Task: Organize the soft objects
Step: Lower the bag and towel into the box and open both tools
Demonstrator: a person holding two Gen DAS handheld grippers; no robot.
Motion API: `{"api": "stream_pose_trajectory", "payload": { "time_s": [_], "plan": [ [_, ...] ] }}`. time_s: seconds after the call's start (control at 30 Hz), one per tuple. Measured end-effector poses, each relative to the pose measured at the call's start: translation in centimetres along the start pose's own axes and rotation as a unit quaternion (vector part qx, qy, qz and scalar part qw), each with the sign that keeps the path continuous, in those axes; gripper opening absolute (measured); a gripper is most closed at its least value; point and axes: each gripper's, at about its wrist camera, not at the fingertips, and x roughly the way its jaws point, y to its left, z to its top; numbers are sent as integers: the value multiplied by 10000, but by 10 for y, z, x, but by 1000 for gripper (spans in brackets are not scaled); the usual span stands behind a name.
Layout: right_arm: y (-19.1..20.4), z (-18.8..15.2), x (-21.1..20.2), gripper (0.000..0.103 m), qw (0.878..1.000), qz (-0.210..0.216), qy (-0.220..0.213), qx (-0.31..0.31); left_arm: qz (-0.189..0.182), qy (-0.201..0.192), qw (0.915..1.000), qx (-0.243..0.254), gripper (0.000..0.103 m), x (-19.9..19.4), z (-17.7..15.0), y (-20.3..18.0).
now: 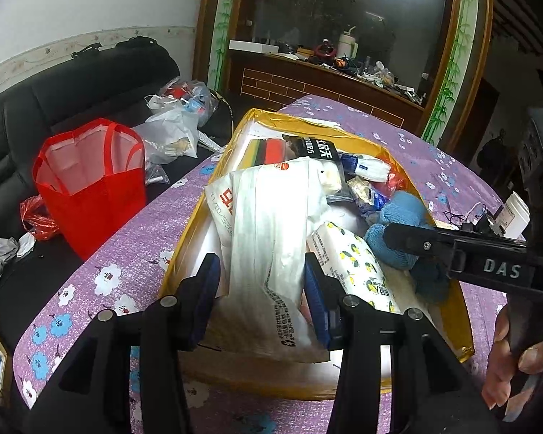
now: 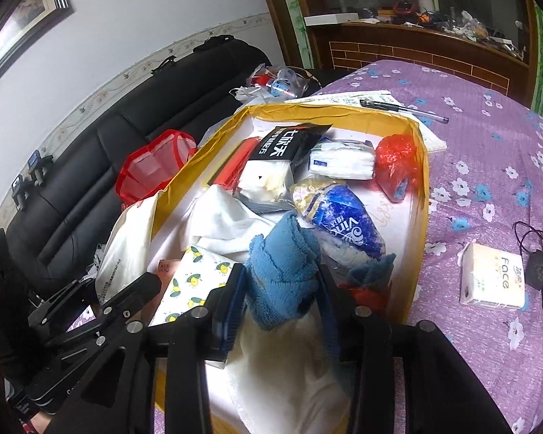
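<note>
Over a yellow-rimmed box sitting on a purple flowered worktop, the left gripper is clamping its jaws on a white plastic packet standing near the box's 6 o'clock edge. At about 3 o'clock from it, the right gripper is straddling a rolled blue towel, jaws apart and seemingly not pressing. The slick packet could be slipping free, or the loose towel unrolling onto the lemon-print tissue pack beside it.

A rumpled blue towel lies in the yellow-rimmed box beside a lemon-print tissue pack.
</note>
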Motion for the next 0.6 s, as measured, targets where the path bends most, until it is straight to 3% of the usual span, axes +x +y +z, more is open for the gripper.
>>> {"api": "stream_pose_trajectory", "payload": {
  "time_s": [0.4, 0.53, 0.6],
  "plan": [
    [-4, -2, -32, 55, 9992, 213, -331, 93, 197, -170, 9995, 152, 46, -13, 4, -12],
    [-9, -6, -40, 55, 9988, 264, -396, 149, 276, -272, 9991, 190, 59, -20, 5, -16],
    [-12, -9, -45, 55, 9986, 268, -419, 184, 308, -330, 9987, 247, 59, -23, 5, -21]
  ]
}}
